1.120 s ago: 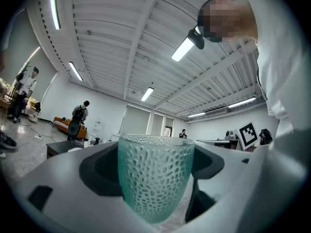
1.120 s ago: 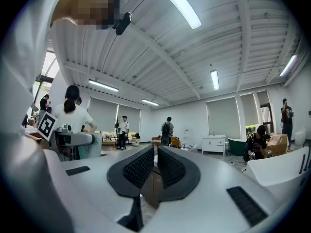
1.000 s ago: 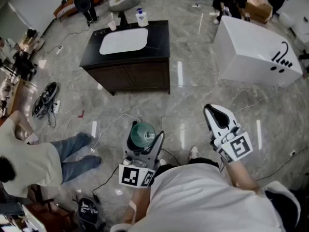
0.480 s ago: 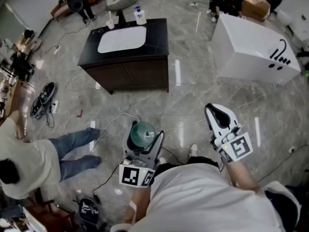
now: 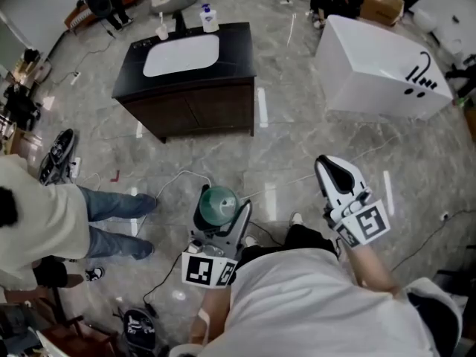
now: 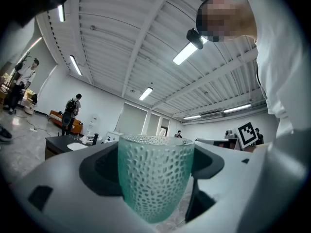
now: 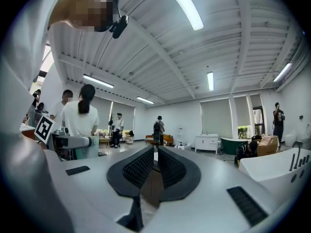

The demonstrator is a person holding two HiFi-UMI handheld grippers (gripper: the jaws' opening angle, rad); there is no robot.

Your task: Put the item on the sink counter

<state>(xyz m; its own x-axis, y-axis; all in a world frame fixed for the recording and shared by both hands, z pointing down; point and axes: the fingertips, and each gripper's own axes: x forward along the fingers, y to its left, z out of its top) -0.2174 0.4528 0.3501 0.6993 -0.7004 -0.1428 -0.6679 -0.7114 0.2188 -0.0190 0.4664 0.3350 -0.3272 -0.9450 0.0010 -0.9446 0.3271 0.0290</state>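
Upright dimpled teal glass cup [image 6: 154,178]

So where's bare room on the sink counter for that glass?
Widest: the black counter strip between the white oval basin and the counter's right edge. The left strip is narrower. The back edge is crowded by faucet, white pump bottle and small pale object.

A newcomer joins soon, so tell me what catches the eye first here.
The dimpled green glass cup, clamped in the left gripper, fills the left gripper view. Ahead stands the dark sink counter with its white basin, a white tub to its right. The right gripper is shut and empty.
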